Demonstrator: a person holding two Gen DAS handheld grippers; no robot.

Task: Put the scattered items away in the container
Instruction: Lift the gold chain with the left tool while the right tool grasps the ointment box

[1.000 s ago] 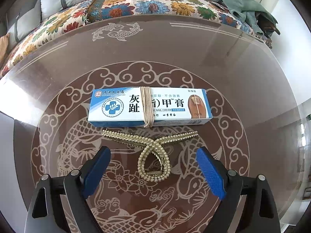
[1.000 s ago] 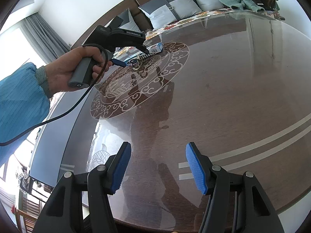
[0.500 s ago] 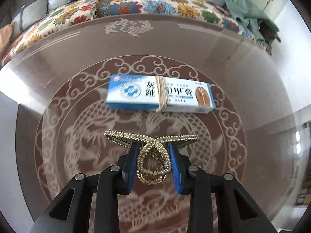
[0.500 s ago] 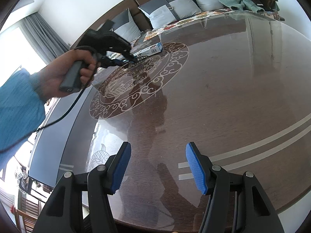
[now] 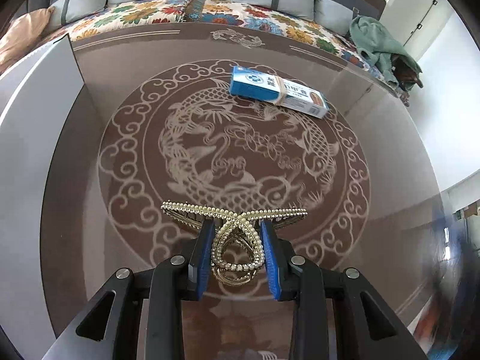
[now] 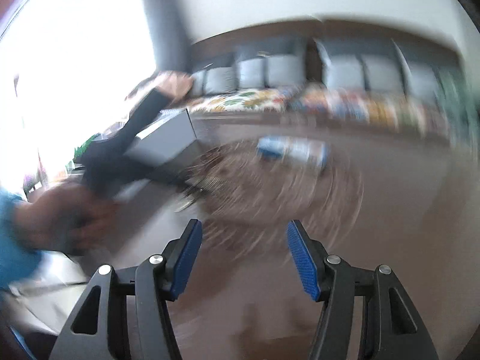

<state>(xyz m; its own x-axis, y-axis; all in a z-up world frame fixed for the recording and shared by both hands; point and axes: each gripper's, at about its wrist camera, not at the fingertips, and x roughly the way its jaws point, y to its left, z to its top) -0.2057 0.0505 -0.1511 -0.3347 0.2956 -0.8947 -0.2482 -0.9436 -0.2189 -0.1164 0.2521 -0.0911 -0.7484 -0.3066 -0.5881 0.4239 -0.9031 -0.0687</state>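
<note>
The pearl hair clip [image 5: 237, 234] sits pinched between the blue pads of the left gripper [image 5: 237, 252], whose jaws are closed tight on the clip's looped handle; its beaded bar sticks out past both pads to either side. The clip hangs over the near rim of the round fish medallion [image 5: 234, 162] etched into the brown table [image 5: 390, 156], and whether it touches the surface cannot be told.

Taking that medallion as the landmark: on its far right edge lies the blue-and-white cream box [image 5: 277, 91], bound with a rubber band and well apart from the clip. Off its left side stands the grey container [image 5: 39, 96], its tall wall rising beside the medallion's rim. Nothing lies on the table between clip and container. Beyond the medallion, past the far table edge, runs a sofa with a floral cover [image 5: 144, 12] and grey cushions, with a green cloth [image 5: 378, 42] heaped at its right end.

The right wrist view is heavily blurred. The right gripper [image 6: 243, 255] has its jaws wide apart with nothing between them, above bare table on the near side of the medallion. To its left a hand [image 6: 63, 213] with a blue sleeve grips the other tool in front of the container.
</note>
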